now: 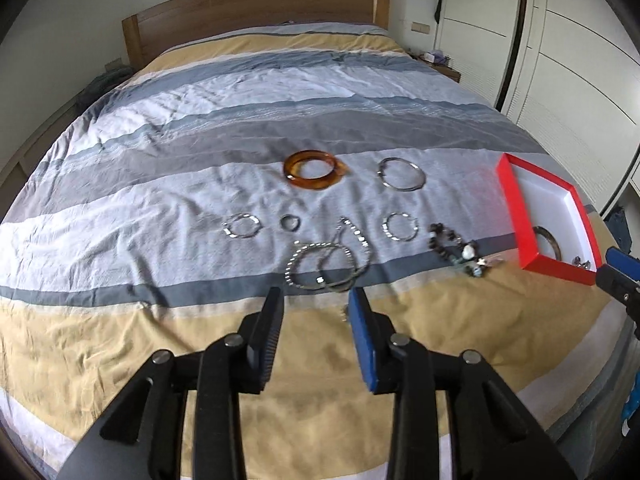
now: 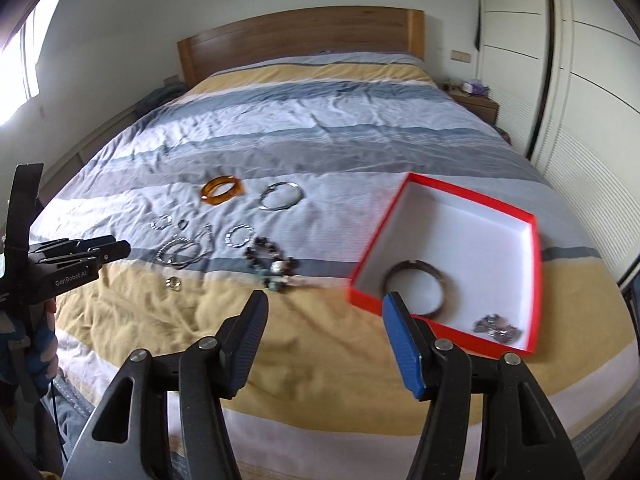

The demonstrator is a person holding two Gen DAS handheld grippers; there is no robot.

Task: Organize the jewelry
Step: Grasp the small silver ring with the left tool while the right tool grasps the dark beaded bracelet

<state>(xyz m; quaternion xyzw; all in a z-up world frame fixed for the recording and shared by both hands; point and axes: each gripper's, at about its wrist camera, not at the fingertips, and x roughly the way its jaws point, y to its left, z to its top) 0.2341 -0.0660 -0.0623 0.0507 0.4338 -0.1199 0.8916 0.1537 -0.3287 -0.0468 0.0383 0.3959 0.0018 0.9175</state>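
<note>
Jewelry lies on the striped bedspread: an amber bangle [image 1: 314,169] [image 2: 222,190], a silver bangle [image 1: 401,174] [image 2: 281,196], several small silver rings and chain bracelets [image 1: 326,266] [image 2: 180,253], and a dark beaded bracelet [image 1: 460,248] [image 2: 272,265]. A small ring [image 2: 174,283] lies on the yellow stripe. A red box [image 2: 532,280] [image 1: 508,188] with white inside holds a dark bangle [image 2: 416,286] and a small metal piece [image 2: 496,327]. My left gripper [image 1: 316,300] [image 2: 100,250] is open and empty, just short of the chain bracelets. My right gripper [image 2: 324,304] is open and empty, near the box's near-left corner.
The bed has a wooden headboard [image 2: 300,40]. White wardrobe doors [image 2: 580,100] stand to the right, with a nightstand [image 2: 476,104] beside the bed. A window [image 2: 20,64] is at the left. The bed's near edge [image 2: 320,420] is right under the grippers.
</note>
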